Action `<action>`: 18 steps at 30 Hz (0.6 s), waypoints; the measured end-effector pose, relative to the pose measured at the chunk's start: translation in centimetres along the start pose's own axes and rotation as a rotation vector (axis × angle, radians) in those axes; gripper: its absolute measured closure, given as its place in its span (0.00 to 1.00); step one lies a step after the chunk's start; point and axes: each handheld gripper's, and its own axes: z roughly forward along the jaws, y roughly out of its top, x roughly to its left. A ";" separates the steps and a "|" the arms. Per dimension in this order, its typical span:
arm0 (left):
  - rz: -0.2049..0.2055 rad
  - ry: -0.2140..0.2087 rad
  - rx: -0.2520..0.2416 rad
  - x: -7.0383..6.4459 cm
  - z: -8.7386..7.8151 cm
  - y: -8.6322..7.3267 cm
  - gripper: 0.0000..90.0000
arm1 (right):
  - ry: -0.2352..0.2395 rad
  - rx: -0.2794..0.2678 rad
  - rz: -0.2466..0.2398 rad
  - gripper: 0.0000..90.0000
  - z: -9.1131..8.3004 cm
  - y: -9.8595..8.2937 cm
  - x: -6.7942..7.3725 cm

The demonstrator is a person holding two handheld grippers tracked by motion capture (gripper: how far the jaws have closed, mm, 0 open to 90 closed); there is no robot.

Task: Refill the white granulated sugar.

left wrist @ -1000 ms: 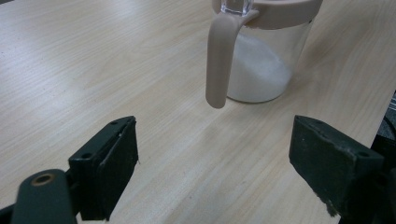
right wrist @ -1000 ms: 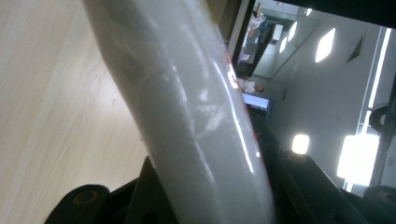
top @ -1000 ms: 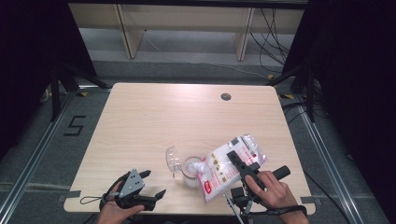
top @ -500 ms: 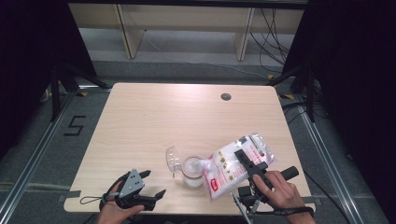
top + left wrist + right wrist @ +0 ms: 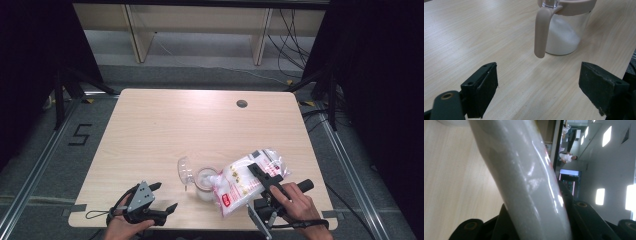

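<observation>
right gripper (image 5: 260, 176) at lower right of the high view, jaws clamped on a plastic bag (image 5: 245, 181) of white powder, bag tipped with its low end over the jar (image 5: 204, 181) at bottom centre. left gripper (image 5: 162, 197) at lower left, jaws spread wide, nothing in them, resting on the table (image 5: 170, 125) apart from the jar. step looks like pouring from bag into jar: keep the bag mouth right over the jar opening, tilt slowly, don't squeeze harder or it may spill; left could steady the jar by its handle. left gripper view shows what the high view can't: beige handle (image 5: 541, 32), powder filling the lower part of the jar (image 5: 564, 35). right gripper view gives the bag (image 5: 524, 182) close up between the jaws.
</observation>
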 end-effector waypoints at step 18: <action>0.034 0.002 0.003 0.2 -0.1 0.1 0.17 | 0.042 -0.079 0.293 0.80 0.9 -2.4 2.3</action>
